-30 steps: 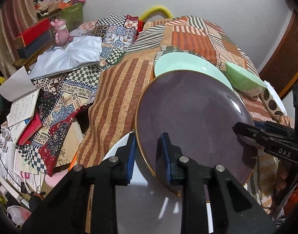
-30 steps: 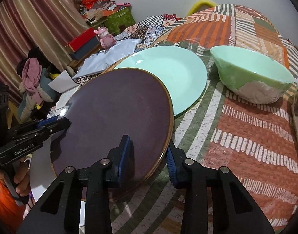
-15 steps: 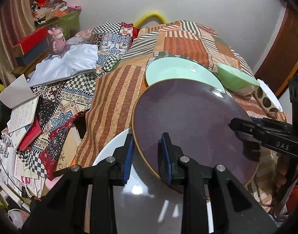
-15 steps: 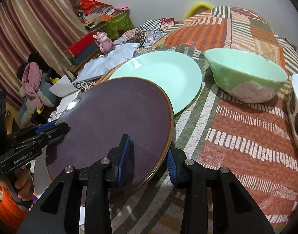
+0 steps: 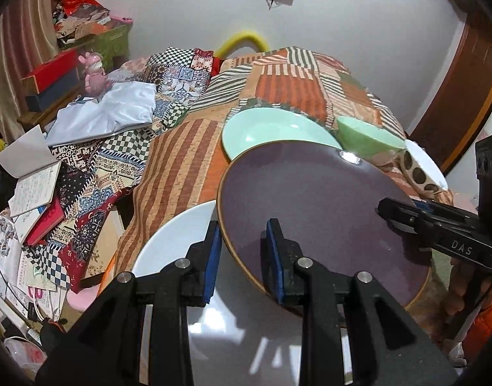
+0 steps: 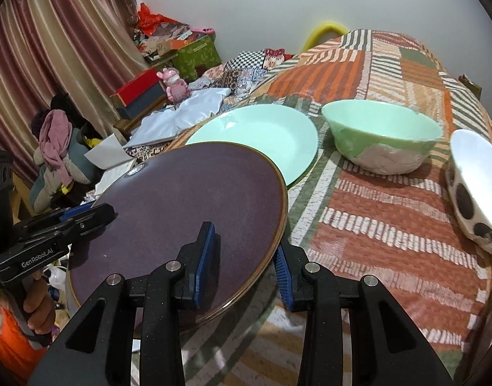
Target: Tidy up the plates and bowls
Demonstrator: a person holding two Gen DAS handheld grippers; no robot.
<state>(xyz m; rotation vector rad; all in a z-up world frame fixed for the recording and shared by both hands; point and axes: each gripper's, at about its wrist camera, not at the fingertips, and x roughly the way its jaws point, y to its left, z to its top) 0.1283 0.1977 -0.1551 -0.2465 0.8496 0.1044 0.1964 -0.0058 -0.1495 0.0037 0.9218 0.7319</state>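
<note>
A dark purple plate (image 5: 310, 199) (image 6: 188, 199) with a gold rim is held in the air between both grippers. My left gripper (image 5: 242, 228) is shut on its left edge, one pad on top and one underneath. On the opposite edge my right gripper (image 6: 244, 241) is shut in the same way. A white plate (image 5: 175, 238) lies below the purple one at the near edge of the bed. Beyond it sit a mint green plate (image 5: 271, 128) (image 6: 259, 135), a green bowl (image 5: 365, 132) (image 6: 381, 135) and a white bowl with dark spots (image 5: 423, 167) (image 6: 474, 199).
The dishes rest on a striped patchwork bedspread (image 6: 374, 212). A white cloth (image 5: 110, 112), a pink toy (image 5: 93, 74), open notebooks (image 5: 33, 186) and boxes crowd the left side. A curtain (image 6: 52, 48) hangs at the left, and a wooden door (image 5: 465, 90) stands at the right.
Both grippers have risen with the purple plate still clamped between them. It now hangs higher above the white plate, and more of the wall shows.
</note>
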